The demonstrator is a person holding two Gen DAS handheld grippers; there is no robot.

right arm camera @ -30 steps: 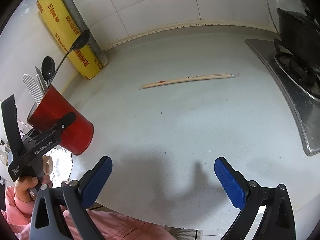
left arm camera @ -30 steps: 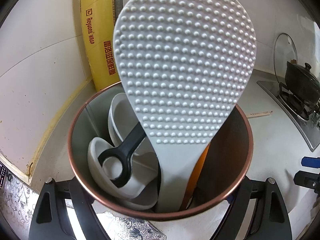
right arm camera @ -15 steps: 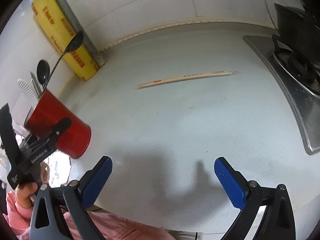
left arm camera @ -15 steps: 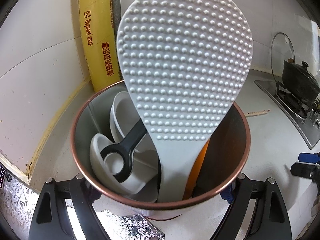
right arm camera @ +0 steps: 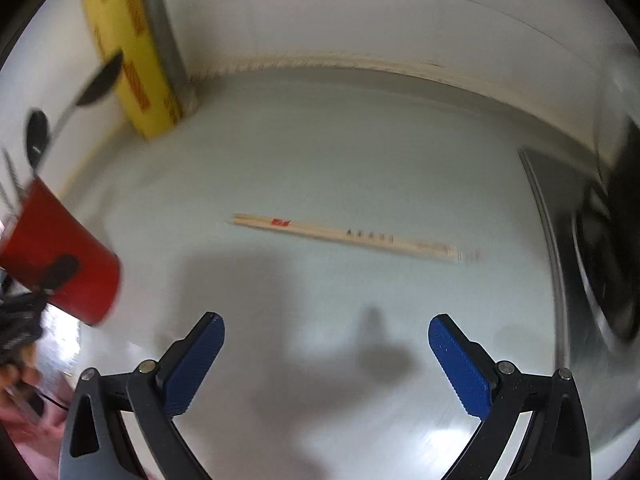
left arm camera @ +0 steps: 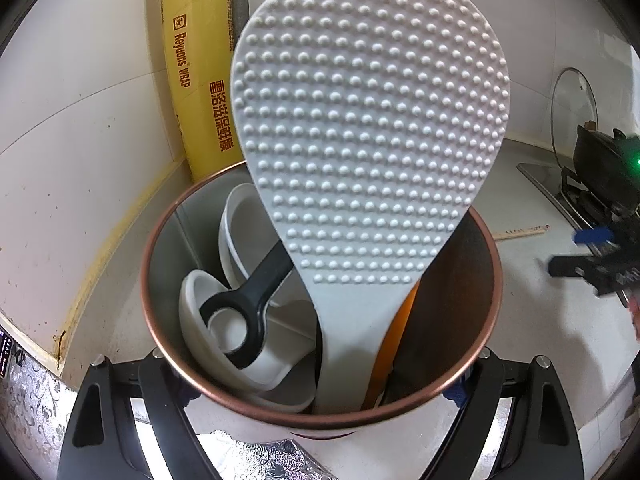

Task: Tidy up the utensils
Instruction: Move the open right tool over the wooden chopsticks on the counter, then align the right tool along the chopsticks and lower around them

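Note:
My left gripper (left arm camera: 320, 380) is shut on the red utensil cup (left arm camera: 146, 272), one finger on each side of its wall. Inside the cup stand a grey dimpled rice paddle (left arm camera: 372, 140), a black-handled spoon (left arm camera: 256, 300), white ceramic spoons (left arm camera: 240, 232) and an orange handle (left arm camera: 394, 344). In the right wrist view the same red cup (right arm camera: 60, 256) sits at the far left. A pair of wooden chopsticks (right arm camera: 348, 237) in a clear sleeve lies on the counter. My right gripper (right arm camera: 326, 340) hangs open just short of them, nothing between its blue pads (right arm camera: 460, 364).
A yellow roll of cling wrap (left arm camera: 192, 80) leans in the tiled corner behind the cup. A gas stove (right arm camera: 580, 240) with a black pot (left arm camera: 600, 160) and a glass lid (left arm camera: 572, 112) stands at the right. A hand and a pink sleeve (right arm camera: 24, 420) show at lower left.
My right gripper has swung over the counter and rolled, so the chopsticks now lie closer, near the middle of its view. The left gripper and cup have stayed put.

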